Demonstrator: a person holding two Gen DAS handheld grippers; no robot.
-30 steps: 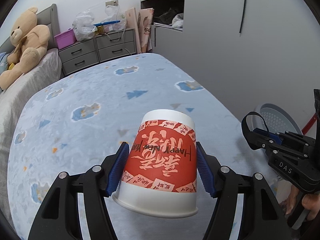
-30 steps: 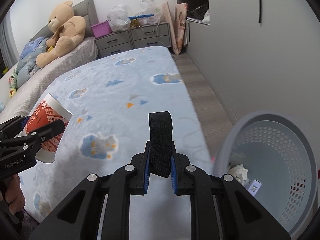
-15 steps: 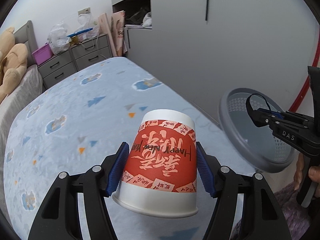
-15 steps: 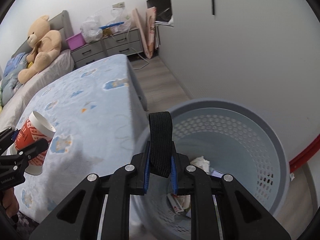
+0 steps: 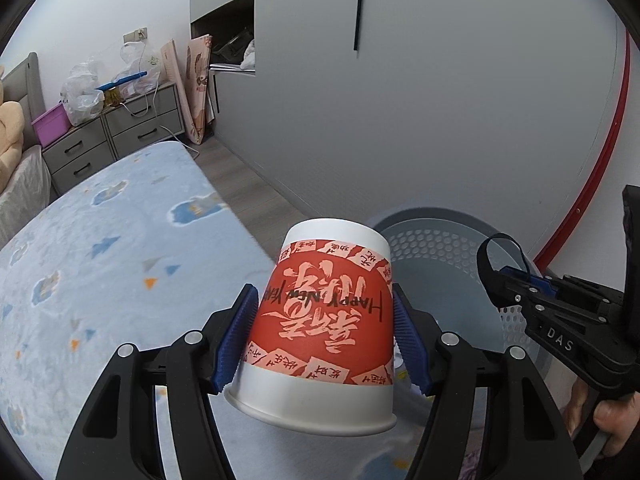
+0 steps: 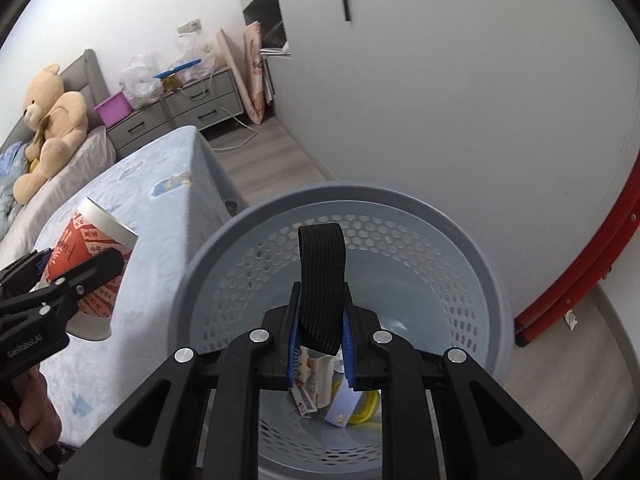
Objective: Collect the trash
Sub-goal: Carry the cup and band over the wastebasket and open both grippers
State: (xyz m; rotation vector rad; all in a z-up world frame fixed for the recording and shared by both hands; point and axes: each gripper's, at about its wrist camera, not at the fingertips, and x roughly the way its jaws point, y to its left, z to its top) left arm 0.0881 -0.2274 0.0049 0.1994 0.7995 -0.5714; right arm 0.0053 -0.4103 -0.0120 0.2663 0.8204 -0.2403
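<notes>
A red and white paper cup [image 5: 326,320], upside down with its rim toward the camera, sits clamped between the blue pads of my left gripper [image 5: 324,336]. The same cup [image 6: 90,258] shows at the left of the right wrist view, over the bed's corner. My right gripper [image 6: 320,332] is shut on a black strap loop [image 6: 322,280] and hangs over the mouth of the grey perforated bin [image 6: 472,248]. Wrappers and paper scraps [image 6: 320,392] lie at the bin's bottom. In the left wrist view the bin [image 5: 436,248] lies just beyond the cup, and the right gripper [image 5: 500,280] is at the right.
The bed with its light blue patterned cover [image 5: 100,264] fills the left side. Grey drawers [image 5: 120,128] with bags stand at the far wall, and a teddy bear [image 6: 48,128] sits by the headboard. A grey wardrobe wall [image 5: 440,100] and a red hoop [image 6: 600,248] border the bin.
Both grippers have swung right from over the bed toward the bin. The right one now hangs above the bin's opening; the cup has come to the bin's near side.
</notes>
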